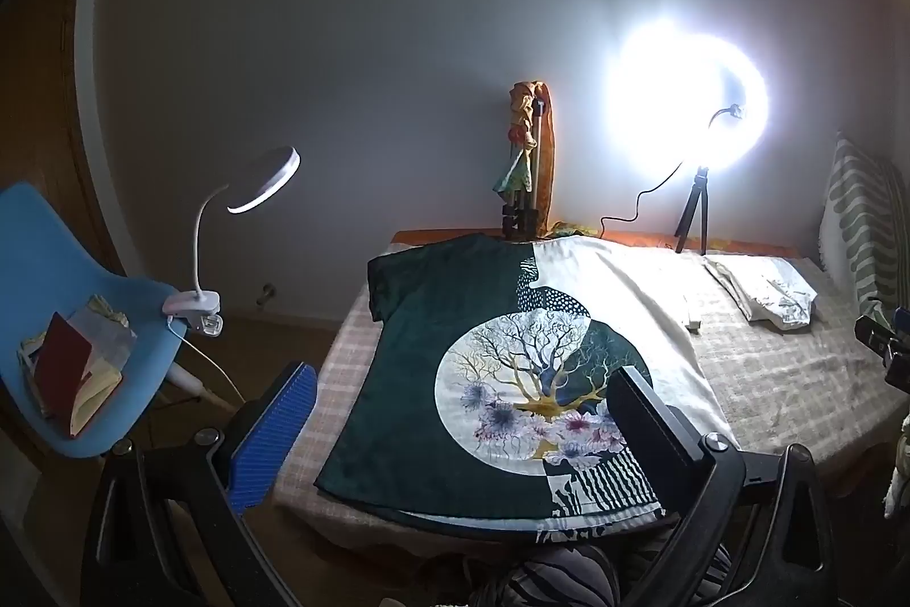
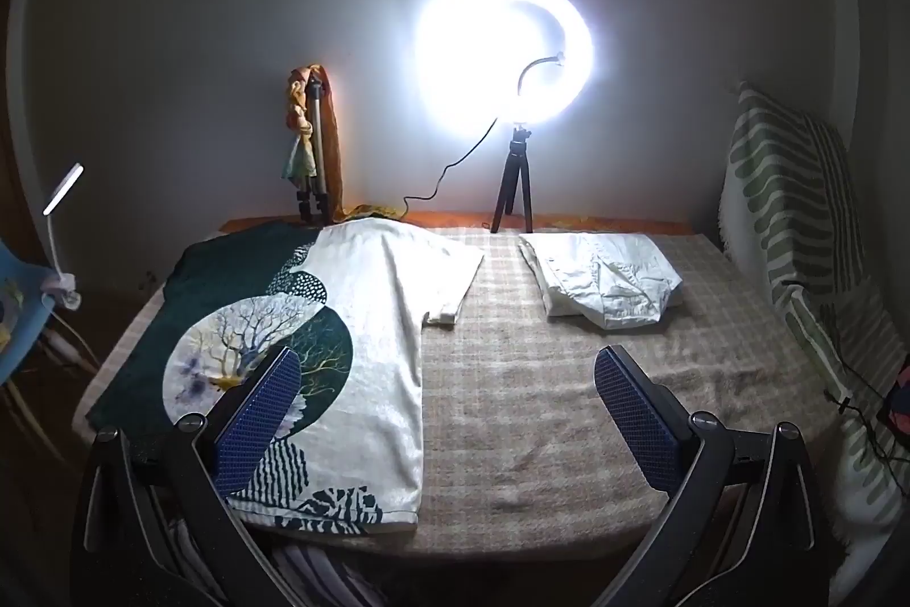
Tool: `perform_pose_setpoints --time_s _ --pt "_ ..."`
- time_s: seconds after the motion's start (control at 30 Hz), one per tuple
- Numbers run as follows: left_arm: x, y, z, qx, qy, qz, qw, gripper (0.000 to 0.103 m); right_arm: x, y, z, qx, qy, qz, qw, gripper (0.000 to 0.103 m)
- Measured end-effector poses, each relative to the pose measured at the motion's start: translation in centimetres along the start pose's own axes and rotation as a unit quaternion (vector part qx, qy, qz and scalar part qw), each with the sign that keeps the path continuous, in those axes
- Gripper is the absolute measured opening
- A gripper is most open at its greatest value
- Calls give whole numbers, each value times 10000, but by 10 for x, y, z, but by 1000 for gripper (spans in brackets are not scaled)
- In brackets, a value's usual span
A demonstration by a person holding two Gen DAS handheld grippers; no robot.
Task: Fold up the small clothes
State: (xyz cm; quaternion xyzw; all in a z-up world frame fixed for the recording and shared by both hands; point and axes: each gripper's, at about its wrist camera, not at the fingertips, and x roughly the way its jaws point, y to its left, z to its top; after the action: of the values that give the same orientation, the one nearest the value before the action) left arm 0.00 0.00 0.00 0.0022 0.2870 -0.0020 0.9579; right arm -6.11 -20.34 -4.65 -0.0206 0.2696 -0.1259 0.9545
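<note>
While both claws hang wide apart with nothing in them, the shirt lies flat on the checked blanket that covers the table. The left claw sits over the near hem of the shirt, with its fingers on each side of the tree picture. The right claw hangs over the white side of the shirt and the bare blanket beside it. A white folded cloth rests farther back, well apart from the shirt.

What could go wrong? The shirt is thin and floppy. If a claw bites down too deep, it may pinch the blanket along with the shirt, and both would lift together. If it grabs only the top layer, the fold may come out crooked or bunched. The near hem hangs close to the table edge, so a tug toward the person could slide the shirt off. The ring light is very bright, and its glare makes the far end hard to see.

No words or brand names can be read anywhere.
</note>
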Motion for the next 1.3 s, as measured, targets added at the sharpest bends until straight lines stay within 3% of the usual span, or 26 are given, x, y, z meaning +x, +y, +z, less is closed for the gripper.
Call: perform_pose_setpoints --time_s 1.3 --pt "-13 3 6 -48 -156 32 9999 103 -7 -2 0 70 -103 -22 9999 103"
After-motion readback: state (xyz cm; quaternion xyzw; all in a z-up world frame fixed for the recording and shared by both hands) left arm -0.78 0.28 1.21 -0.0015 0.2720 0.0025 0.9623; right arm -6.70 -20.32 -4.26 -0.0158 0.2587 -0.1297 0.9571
